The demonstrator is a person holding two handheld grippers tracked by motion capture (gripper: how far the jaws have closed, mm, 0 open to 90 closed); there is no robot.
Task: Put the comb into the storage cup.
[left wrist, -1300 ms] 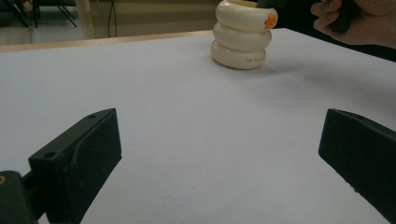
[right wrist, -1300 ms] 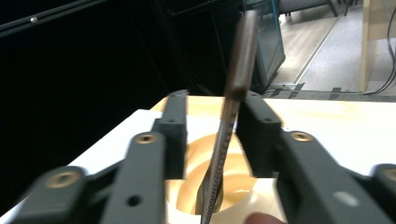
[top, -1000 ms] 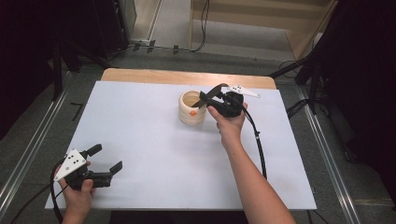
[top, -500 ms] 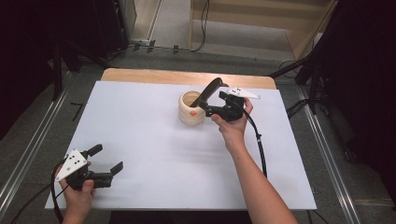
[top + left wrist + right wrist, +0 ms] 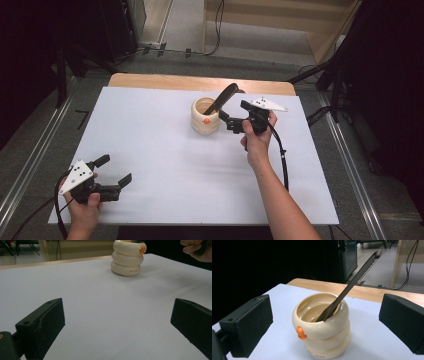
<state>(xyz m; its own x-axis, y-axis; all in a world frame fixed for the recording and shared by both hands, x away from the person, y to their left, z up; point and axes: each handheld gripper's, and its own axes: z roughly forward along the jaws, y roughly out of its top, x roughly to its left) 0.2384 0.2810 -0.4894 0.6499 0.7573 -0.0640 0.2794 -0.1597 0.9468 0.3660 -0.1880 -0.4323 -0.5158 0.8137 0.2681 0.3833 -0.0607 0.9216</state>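
We've got both claws spread wide, right gripper (image 5: 226,121) beside the cream pot (image 5: 322,326) (black spatula (image 5: 342,297) leaning inside), left gripper (image 5: 114,170) well apart.

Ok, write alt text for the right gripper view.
A cream ringed pot with an orange knob stands on the white table, a dark utensil leaning inside it. The right gripper's open black jaws frame it.

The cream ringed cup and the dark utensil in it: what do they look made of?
The cup looks like glossy glazed ceramic or hard plastic: smooth cream rings with soft highlights, and a small orange knob on its side. The utensil leaning on its rim looks like matte dark plastic or silicone, with no shine; I can't tell which.
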